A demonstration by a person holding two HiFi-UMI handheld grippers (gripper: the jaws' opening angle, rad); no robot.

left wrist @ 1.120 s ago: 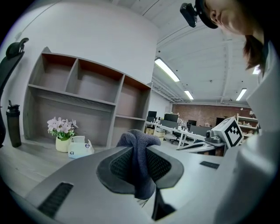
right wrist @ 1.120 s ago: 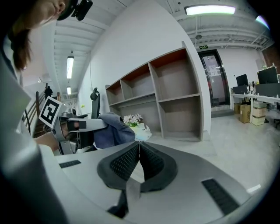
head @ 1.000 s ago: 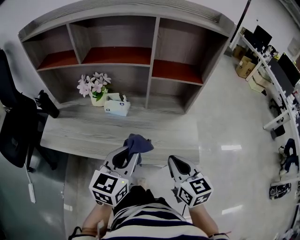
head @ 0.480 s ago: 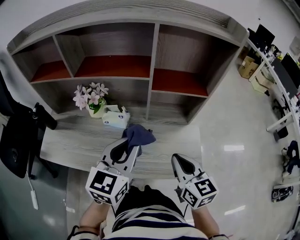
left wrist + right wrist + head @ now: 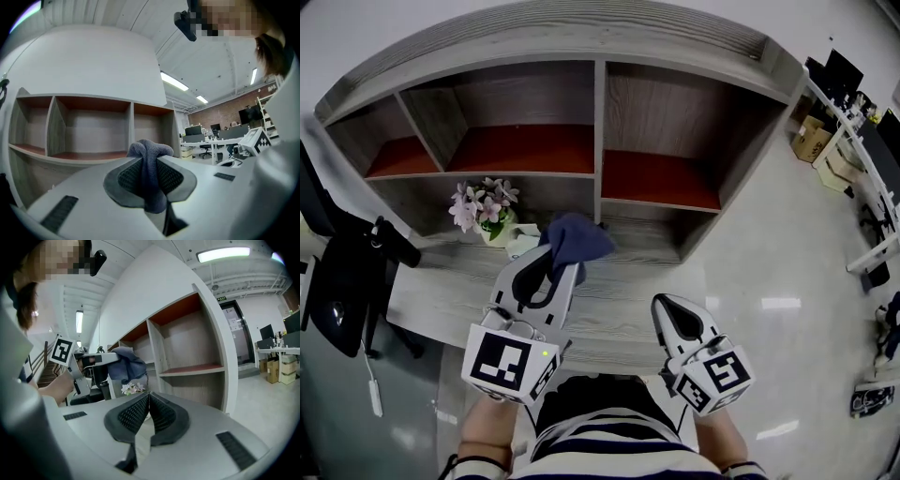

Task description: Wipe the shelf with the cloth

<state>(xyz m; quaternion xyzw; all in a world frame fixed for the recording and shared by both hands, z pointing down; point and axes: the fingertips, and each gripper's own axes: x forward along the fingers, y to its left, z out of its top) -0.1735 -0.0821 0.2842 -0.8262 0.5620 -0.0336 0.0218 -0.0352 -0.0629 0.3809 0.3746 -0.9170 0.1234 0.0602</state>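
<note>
The wooden shelf (image 5: pixel 600 122), with its red-floored compartments, stands on a grey desk (image 5: pixel 619 323). The left gripper (image 5: pixel 555 262) is held up before the shelf's central divider, its jaws clamped on the dark blue cloth (image 5: pixel 574 238). The cloth bunches above the jaw tips. The right gripper (image 5: pixel 671 306) hangs lower, in front of the shelf's right half. Its jaws are pressed together on nothing. Pink flowers (image 5: pixel 483 206) sit under the shelf's left compartments.

Office with rows of desks (image 5: pixel 213 143), monitors (image 5: pixel 247 115), brick wall (image 5: pixel 220 112).
</note>
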